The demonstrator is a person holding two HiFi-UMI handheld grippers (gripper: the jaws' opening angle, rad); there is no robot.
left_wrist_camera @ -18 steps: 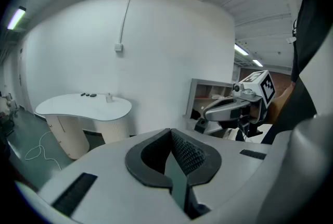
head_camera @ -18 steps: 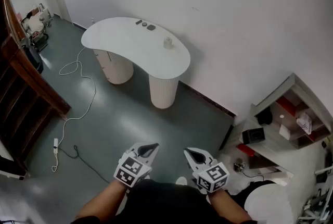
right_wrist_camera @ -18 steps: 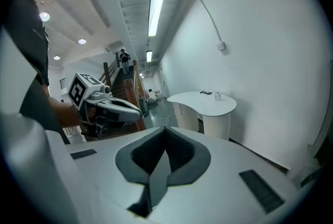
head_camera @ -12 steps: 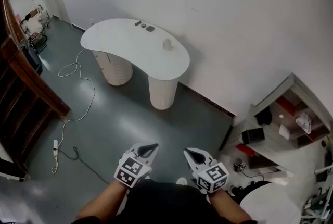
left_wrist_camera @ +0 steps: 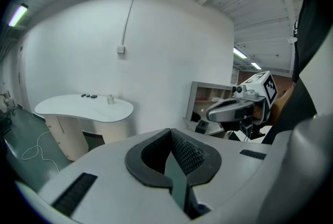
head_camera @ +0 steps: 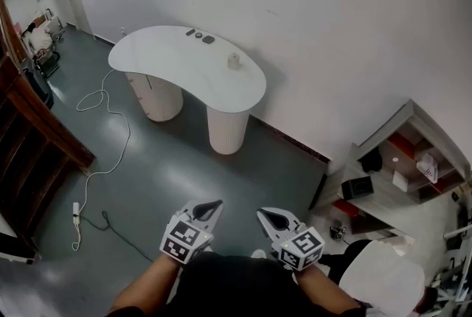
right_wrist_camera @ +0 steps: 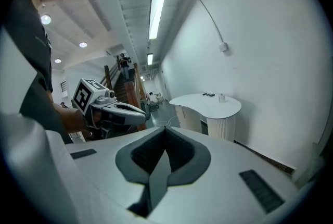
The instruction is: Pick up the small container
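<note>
Far ahead of both grippers, small container upright on a curved white table, left gripper and right gripper side by side, each with jaws pressed together, nothing between them

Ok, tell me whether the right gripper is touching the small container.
Apart. Head view: the right gripper hangs at the picture's bottom, while the container stands on the table, far across the floor.
</note>
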